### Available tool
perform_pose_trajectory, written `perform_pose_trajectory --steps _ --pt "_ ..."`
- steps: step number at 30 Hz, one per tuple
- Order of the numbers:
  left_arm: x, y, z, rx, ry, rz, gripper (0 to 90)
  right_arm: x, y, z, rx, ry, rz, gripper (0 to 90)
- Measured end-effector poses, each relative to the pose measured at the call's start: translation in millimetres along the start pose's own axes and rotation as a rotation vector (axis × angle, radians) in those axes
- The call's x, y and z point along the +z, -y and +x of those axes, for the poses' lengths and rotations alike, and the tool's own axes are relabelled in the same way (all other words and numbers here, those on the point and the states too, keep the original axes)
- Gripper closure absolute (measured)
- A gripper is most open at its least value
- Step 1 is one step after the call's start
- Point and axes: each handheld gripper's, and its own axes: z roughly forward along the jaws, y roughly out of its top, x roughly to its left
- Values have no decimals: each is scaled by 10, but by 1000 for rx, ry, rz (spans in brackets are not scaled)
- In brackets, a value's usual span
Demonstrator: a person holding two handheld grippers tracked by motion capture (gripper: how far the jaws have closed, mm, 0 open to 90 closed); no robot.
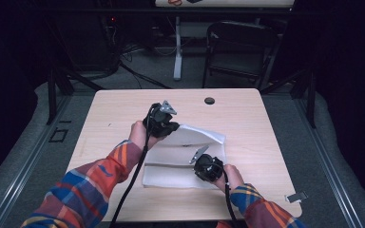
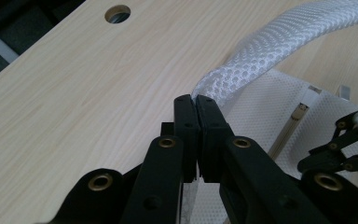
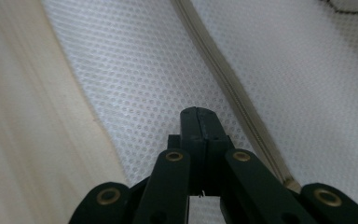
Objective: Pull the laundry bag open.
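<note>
Pale wooden desk (image 1: 123,109), with a round cable hole (image 1: 209,100) near its far edge. Small metal clip (image 1: 297,196) at the desk's near right corner. Beyond the desk's far edge, a dark folding chair (image 1: 237,47), a white post (image 1: 177,45) and cables on grey floor (image 1: 138,78).

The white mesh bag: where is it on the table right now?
In the high view the white mesh bag lies on the table's near-centre, between the left gripper, pinching its lifted far edge, and the right gripper.
</note>
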Motion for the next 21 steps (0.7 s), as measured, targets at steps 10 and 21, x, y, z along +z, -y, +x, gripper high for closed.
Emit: perform_pose_trajectory --steps 10,21 --pt "-22 -97 21 8 -20 -3 881 55 1 -13 -10 -19 83 900" --pt "-97 -217 131 4 -57 -22 882 -27 33 18 -58 -65 158 900"
